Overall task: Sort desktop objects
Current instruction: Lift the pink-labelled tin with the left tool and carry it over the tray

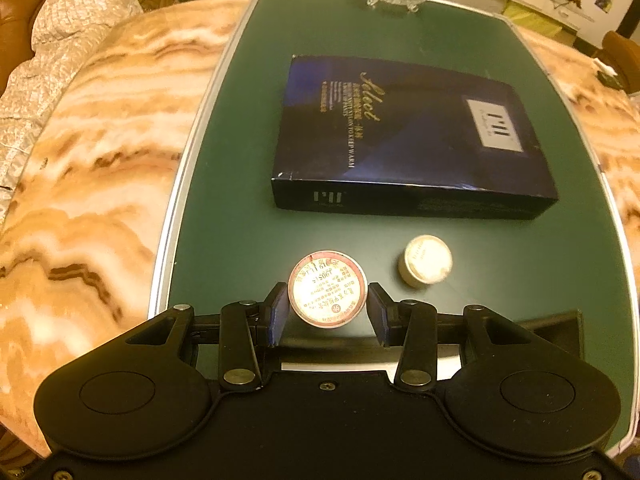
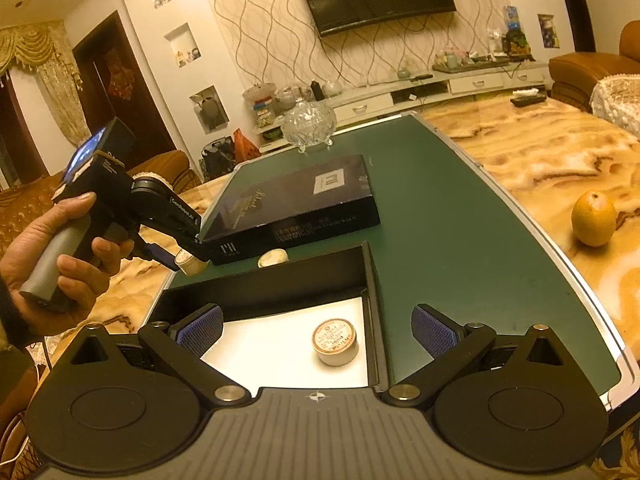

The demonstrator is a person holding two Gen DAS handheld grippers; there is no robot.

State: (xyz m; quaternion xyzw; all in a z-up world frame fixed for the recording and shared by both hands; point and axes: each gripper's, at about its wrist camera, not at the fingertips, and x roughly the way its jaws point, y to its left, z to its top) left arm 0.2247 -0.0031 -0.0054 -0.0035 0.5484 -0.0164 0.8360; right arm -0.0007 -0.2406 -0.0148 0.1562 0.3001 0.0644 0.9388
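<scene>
My left gripper (image 1: 328, 308) holds a small round jar with a red-printed lid (image 1: 327, 288) between its blue pads, above the green mat (image 1: 240, 220); the right wrist view shows the same jar (image 2: 188, 260) lifted near the open black box's far left corner. A second, cream-lidded jar (image 1: 426, 260) stands on the mat to its right, also visible in the right wrist view (image 2: 273, 258). My right gripper (image 2: 316, 328) is open and empty over the open black box with a white floor (image 2: 260, 332), where another red-lidded jar (image 2: 335, 342) stands.
A dark blue flat box lid (image 1: 408, 140) lies on the mat behind the jars. A cut-glass bowl (image 2: 307, 123) stands at the mat's far end. An orange fruit (image 2: 594, 218) rests on the marble table (image 1: 100, 140) to the right.
</scene>
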